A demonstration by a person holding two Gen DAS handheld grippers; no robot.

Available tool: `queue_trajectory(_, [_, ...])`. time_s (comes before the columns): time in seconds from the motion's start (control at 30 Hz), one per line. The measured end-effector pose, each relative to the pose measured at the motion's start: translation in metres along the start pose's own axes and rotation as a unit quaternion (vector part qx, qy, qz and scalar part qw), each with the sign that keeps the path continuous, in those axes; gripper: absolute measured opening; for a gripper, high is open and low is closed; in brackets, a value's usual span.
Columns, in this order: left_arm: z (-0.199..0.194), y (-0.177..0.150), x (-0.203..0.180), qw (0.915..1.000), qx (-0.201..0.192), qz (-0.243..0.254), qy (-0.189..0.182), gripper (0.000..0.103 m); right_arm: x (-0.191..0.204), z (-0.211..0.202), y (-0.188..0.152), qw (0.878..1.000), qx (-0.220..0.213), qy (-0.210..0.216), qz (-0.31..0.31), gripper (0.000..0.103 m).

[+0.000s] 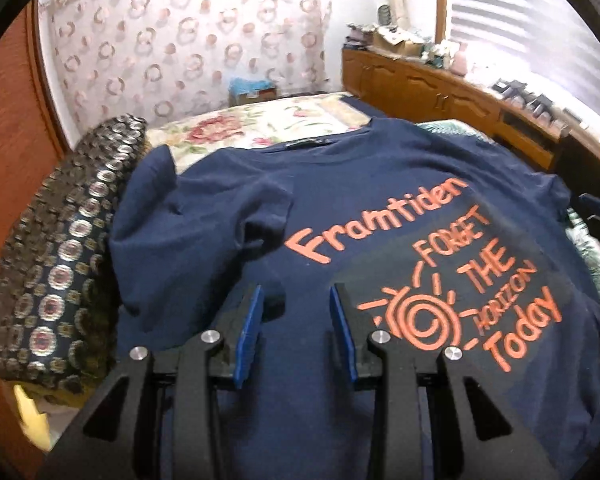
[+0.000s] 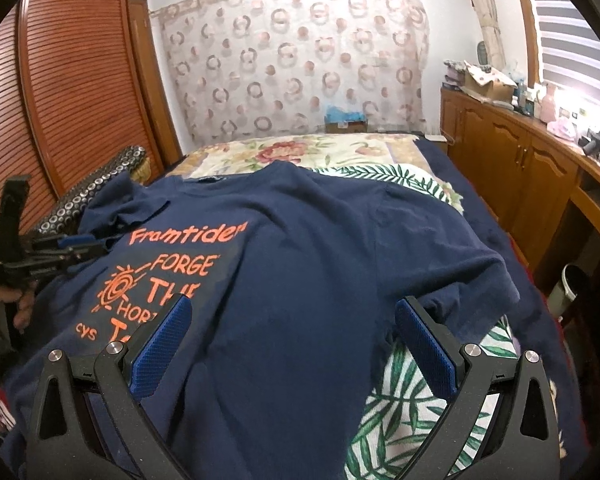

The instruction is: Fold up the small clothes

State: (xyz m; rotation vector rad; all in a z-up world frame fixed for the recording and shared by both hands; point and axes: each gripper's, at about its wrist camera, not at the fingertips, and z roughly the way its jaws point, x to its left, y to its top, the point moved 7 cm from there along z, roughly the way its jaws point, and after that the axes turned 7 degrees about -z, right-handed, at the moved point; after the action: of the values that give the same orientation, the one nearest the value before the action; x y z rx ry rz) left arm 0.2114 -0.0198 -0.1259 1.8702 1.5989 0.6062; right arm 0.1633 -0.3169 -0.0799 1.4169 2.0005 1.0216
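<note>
Left gripper [image 1: 296,300] of matte black plastic with ribbed blue pads, parted a little, nothing between them, hovering over the lower chest of the navy cotton T-shirt with orange lettering [image 1: 340,208]; also seen from the right wrist view at the shirt's left side [image 2: 86,246], fingers pointing across the cloth, though from there cannot tell the gap; right gripper [image 2: 294,320] spread wide, knurled blue pads [image 2: 424,344] flanking the plain right half of the shirt [image 2: 300,240], gripping nothing; shirt lying face up on the bed, collar away from both cameras, soft and lightly creased; left sleeve [image 1: 168,184] folded inward with a rumpled edge, lying just beside the dark brocade cushion with round woven medallions [image 1: 60,240]; right sleeve [image 2: 476,280] spread flat, its hem draped over the white cloth printed with green palm leaves [image 2: 404,392]; floral quilted bedspread [image 2: 284,152] bare beyond the collar; navy sheet [image 2: 484,216] running along the bed's right edge near the wooden cabinet with arched door panels [image 2: 504,152]; louvred wooden wardrobe [image 2: 72,80] close on the left.
</note>
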Motion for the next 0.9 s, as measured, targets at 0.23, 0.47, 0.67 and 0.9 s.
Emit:
queue_trajectory(0.23, [0.032,0.001,0.013,0.9989,0.043,-0.015,0.007,0.033,-0.003,-0.001,-0.007,1.000,0.009,-0.002,-0.002,0.103])
queue_trajectory(0.47, [0.033,0.007,0.020,0.9993,0.036,-0.008,-0.002,0.005,0.002,0.002,-0.021,0.999,0.031,-0.011,-0.019,0.103])
queue_trajectory(0.67, [0.005,0.016,0.016,0.9996,0.000,-0.014,-0.023,0.000,0.003,0.007,-0.024,0.999,0.038,-0.012,-0.023,0.103])
queue_trajectory(0.9, [-0.024,0.003,0.000,0.9994,-0.010,-0.006,-0.032,0.006,0.000,0.006,-0.025,0.999,0.040,-0.014,-0.016,0.103])
